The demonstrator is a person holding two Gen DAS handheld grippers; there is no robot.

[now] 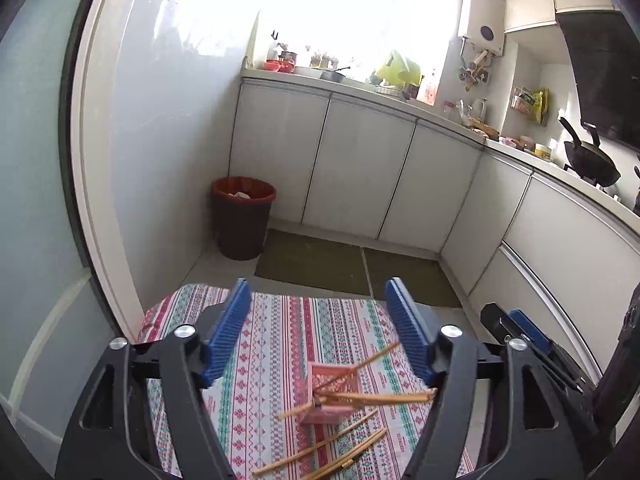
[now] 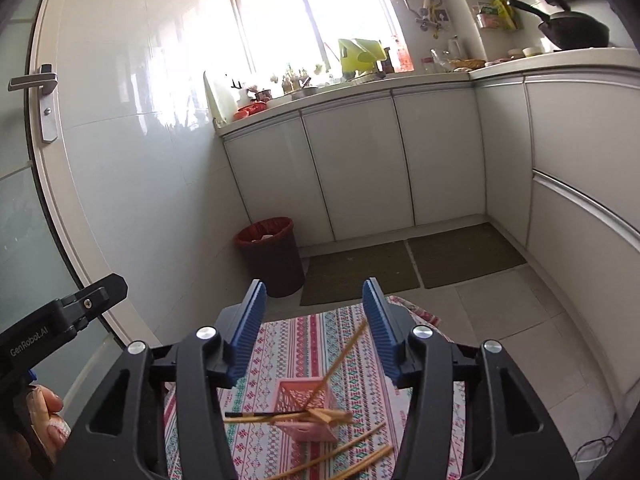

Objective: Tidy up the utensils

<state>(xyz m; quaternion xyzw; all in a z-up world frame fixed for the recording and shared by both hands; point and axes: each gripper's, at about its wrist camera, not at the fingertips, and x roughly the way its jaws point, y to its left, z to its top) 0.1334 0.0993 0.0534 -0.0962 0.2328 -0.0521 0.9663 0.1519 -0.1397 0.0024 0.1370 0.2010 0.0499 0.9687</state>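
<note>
On the striped cloth of the tabletop (image 2: pixel 288 344), three loose chopsticks (image 2: pixel 352 446) are seen lying nearer than the pink basket (image 2: pixel 304 412), their long axes slanting up to the right. Across the basket's rim another pair (image 1: pixel 376 398) is laid nearly level, while one stick (image 2: pixel 340 360) leans out of it, tip up and to the right. Both left tongs (image 1: pixel 318 322) and right tongs (image 2: pixel 314 320) are held open, with nothing gripped. Beyond the basket, a red-lined bin (image 2: pixel 270 254) is seen on the floor.
</note>
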